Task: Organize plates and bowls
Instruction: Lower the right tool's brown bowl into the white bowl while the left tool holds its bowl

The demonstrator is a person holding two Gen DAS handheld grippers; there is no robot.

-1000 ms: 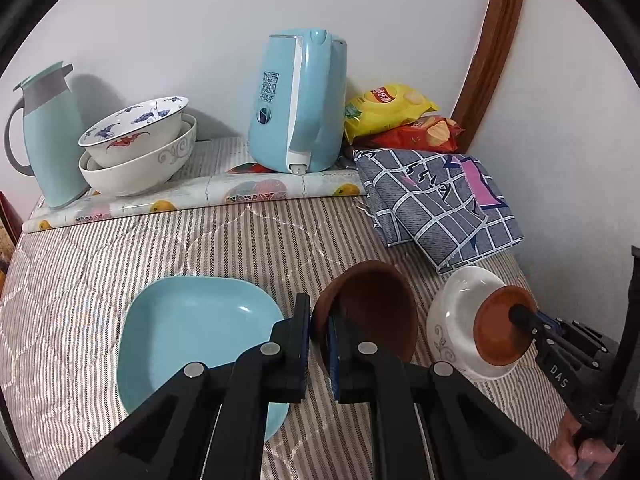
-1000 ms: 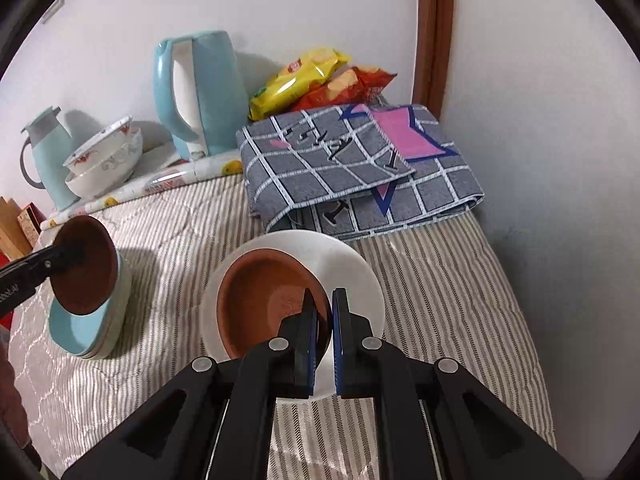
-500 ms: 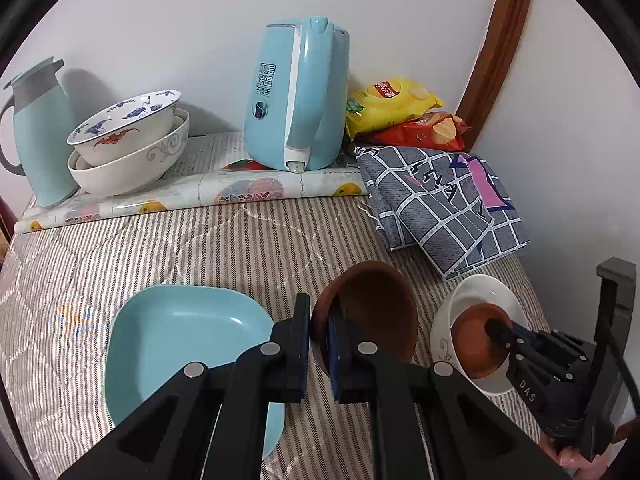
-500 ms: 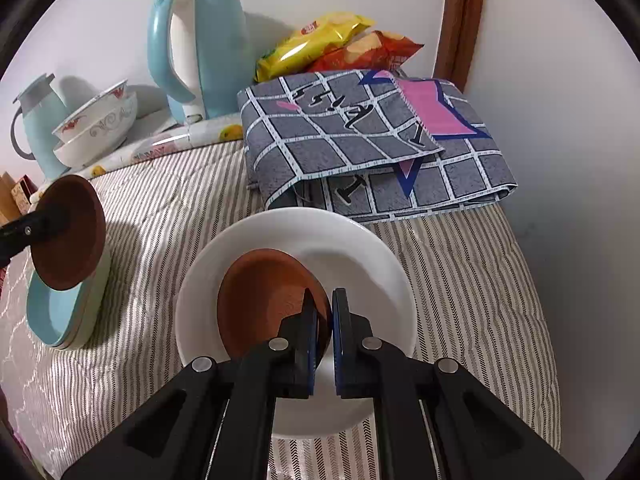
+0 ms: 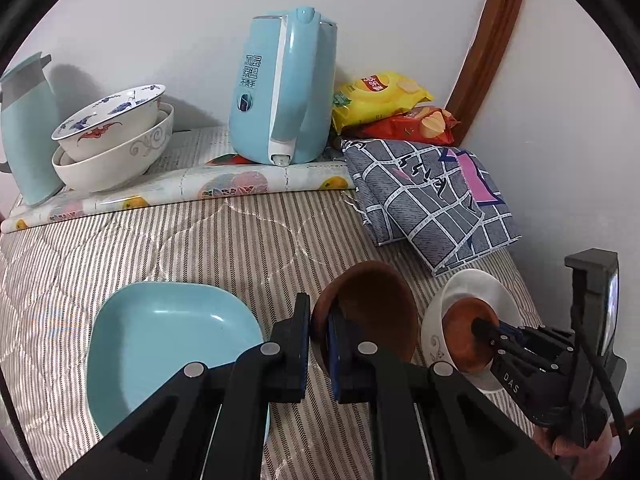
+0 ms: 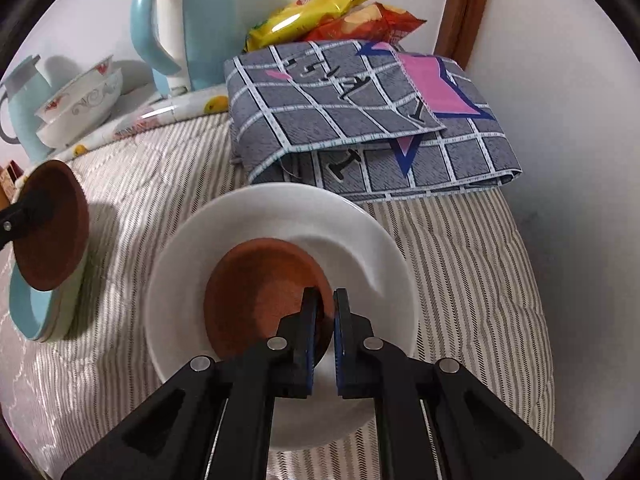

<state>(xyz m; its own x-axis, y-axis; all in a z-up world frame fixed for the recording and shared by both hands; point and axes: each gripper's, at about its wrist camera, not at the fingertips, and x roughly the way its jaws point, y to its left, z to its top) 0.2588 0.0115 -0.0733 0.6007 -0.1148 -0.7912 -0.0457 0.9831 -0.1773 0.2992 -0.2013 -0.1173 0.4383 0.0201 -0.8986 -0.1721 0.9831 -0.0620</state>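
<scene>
My left gripper (image 5: 319, 320) is shut on the rim of a brown saucer (image 5: 372, 312) and holds it tilted just right of the light-blue square plate (image 5: 168, 340). My right gripper (image 6: 326, 304) is shut on the rim of a second brown saucer (image 6: 260, 292), which sits low inside the white plate (image 6: 280, 216). In the left wrist view that white plate (image 5: 476, 284) and second saucer (image 5: 464, 332) lie at the right. In the right wrist view the left-held saucer (image 6: 52, 232) hangs over the blue plate (image 6: 28, 312). Two stacked bowls (image 5: 116, 136) stand at the back left.
A light-blue kettle (image 5: 284, 88) and a light-blue jug (image 5: 24, 128) stand at the back on a rolled fruit-print sheet (image 5: 180, 188). Snack bags (image 5: 384, 96) and a folded grey checked cloth (image 5: 428, 200) lie at the back right by the wall. The striped quilted surface (image 5: 224, 240) covers the table.
My right gripper has lowered the second brown saucer down into the white plate. The left gripper keeps its saucer in about the same place beside the blue plate.
</scene>
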